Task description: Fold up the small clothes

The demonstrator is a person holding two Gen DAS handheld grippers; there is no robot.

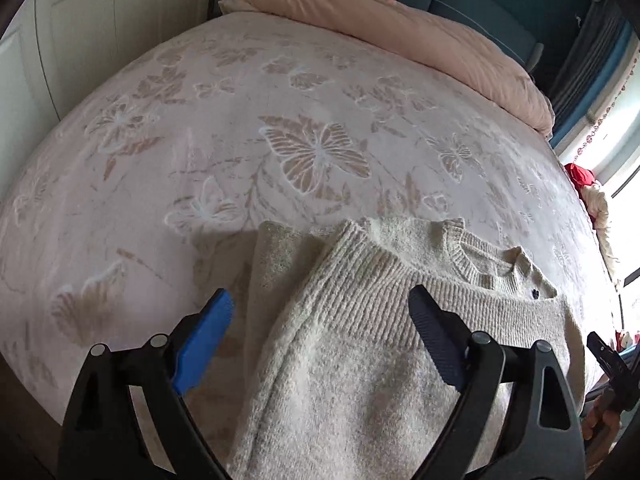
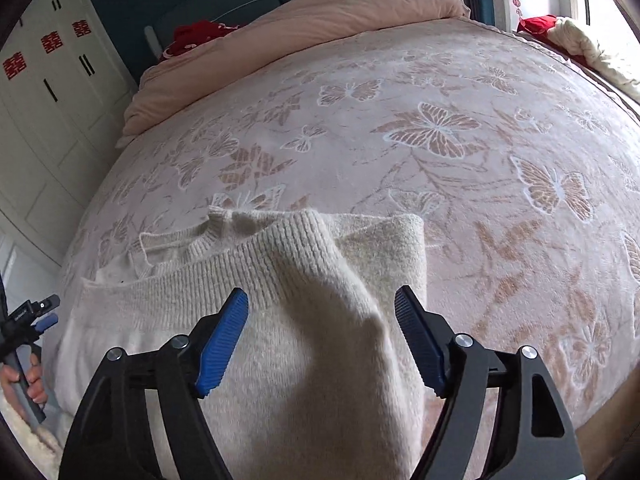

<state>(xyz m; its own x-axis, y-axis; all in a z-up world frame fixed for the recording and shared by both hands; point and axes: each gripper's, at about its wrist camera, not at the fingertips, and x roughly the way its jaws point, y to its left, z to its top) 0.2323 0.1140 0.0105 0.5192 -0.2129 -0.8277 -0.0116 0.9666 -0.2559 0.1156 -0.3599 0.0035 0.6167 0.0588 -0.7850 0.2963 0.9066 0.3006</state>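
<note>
Left wrist view: the left tool [image 1: 320, 324] stands spread above the cream sweater [image 1: 360, 344], pinching nothing; the sweater lies folded on the bed [image 1: 280, 80]. Right wrist view: the right tool [image 2: 322, 326] is likewise spread over the sweater's ribbed hem [image 2: 256, 268].

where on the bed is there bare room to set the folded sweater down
Free: the wide butterfly bedspread between the sweater and the pink duvet rolled at the head, plus the strip beside the sweater's folded edge in the right wrist view. Crowded: the near edge, under the open left gripper and open right gripper.
</note>
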